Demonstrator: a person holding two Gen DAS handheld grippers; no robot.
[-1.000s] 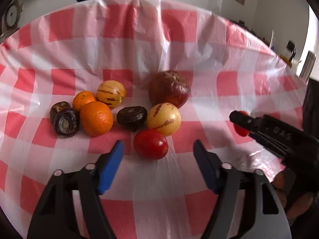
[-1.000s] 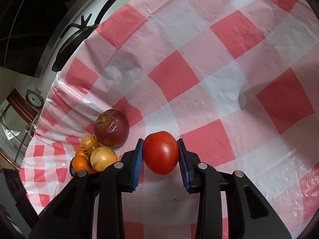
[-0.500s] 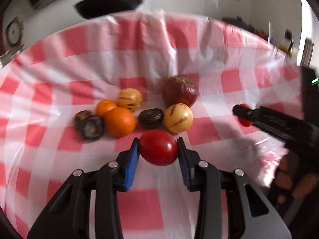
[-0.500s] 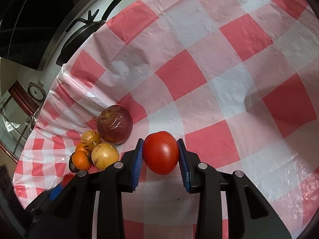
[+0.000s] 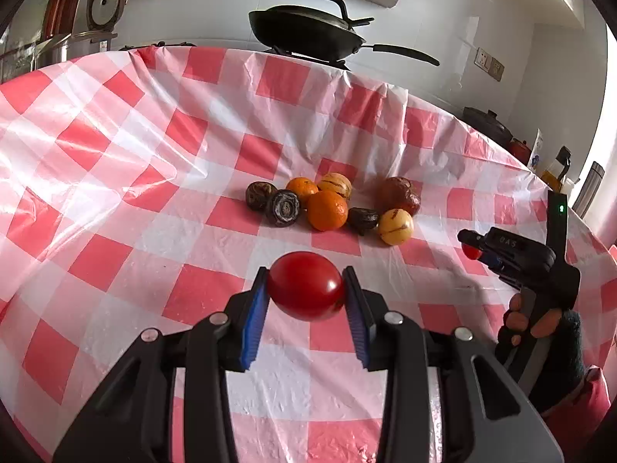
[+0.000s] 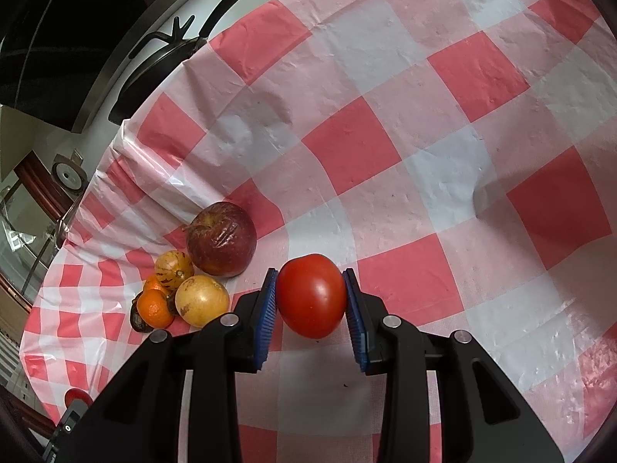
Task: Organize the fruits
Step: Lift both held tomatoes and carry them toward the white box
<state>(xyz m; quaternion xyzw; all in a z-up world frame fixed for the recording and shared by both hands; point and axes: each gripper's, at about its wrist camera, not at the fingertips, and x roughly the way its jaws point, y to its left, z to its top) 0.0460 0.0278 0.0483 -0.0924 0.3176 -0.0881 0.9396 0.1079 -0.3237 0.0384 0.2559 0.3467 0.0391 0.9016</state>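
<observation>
My left gripper [image 5: 305, 295] is shut on a red tomato [image 5: 305, 286] and holds it above the checked tablecloth, nearer than the fruit pile. My right gripper [image 6: 311, 299] is shut on a second red tomato [image 6: 311, 295]; it also shows in the left wrist view [image 5: 471, 250], right of the pile. The pile holds a wrinkled red apple [image 6: 221, 244], two oranges [image 5: 327, 210], two yellow striped fruits [image 5: 395, 227] and several dark fruits [image 5: 284, 207].
The red-and-white checked cloth [image 5: 193, 293] covers the whole table. A black pan [image 5: 308, 31] sits on the stove behind the far edge. Kitchen items stand at the far right [image 5: 555, 169].
My left gripper closed on the red tomato that lay in front of the pile, then lifted and drew it back from the pile. My right gripper kept its tomato.
</observation>
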